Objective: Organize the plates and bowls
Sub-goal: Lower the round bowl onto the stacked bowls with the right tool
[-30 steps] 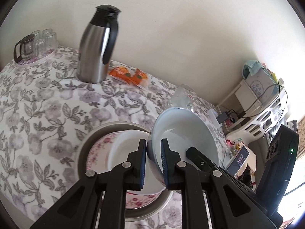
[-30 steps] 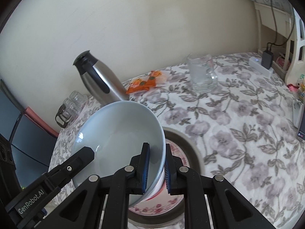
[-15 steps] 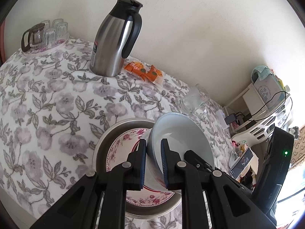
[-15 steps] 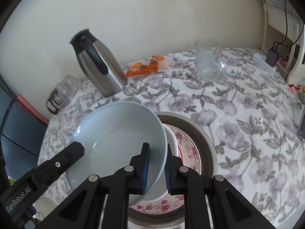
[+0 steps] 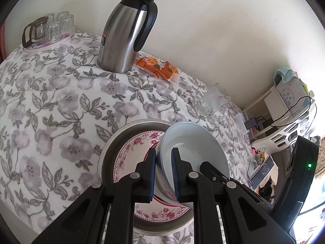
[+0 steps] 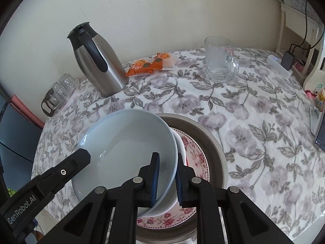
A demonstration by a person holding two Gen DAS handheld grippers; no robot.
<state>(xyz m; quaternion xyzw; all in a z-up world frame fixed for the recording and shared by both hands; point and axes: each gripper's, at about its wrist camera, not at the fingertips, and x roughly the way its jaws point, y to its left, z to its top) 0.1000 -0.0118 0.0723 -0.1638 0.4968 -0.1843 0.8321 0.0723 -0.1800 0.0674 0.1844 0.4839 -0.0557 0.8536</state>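
Observation:
A pale blue bowl (image 5: 195, 148) (image 6: 126, 142) is held by both grippers at opposite rims. My left gripper (image 5: 163, 174) is shut on its near rim; my right gripper (image 6: 167, 179) is shut on the opposite rim. The bowl sits tilted in or just above a white bowl (image 6: 179, 144), whose contact I cannot tell. Below lies a pink floral plate (image 5: 130, 150) (image 6: 195, 152) inside a round metal tray (image 5: 121, 132) (image 6: 211, 140).
On the floral tablecloth (image 5: 50, 105) stand a steel thermos (image 5: 126, 34) (image 6: 97, 69), orange snack packets (image 5: 158, 67) (image 6: 152, 64), a glass mug (image 5: 213, 101) (image 6: 219, 61) and a tray of small glasses (image 5: 48, 30) (image 6: 59, 91). A shelf with cables (image 5: 288, 109) stands right.
Both grippers have pulled back and risen with the blue bowl; it now hangs flatter over the white bowl, and more of the table shows.

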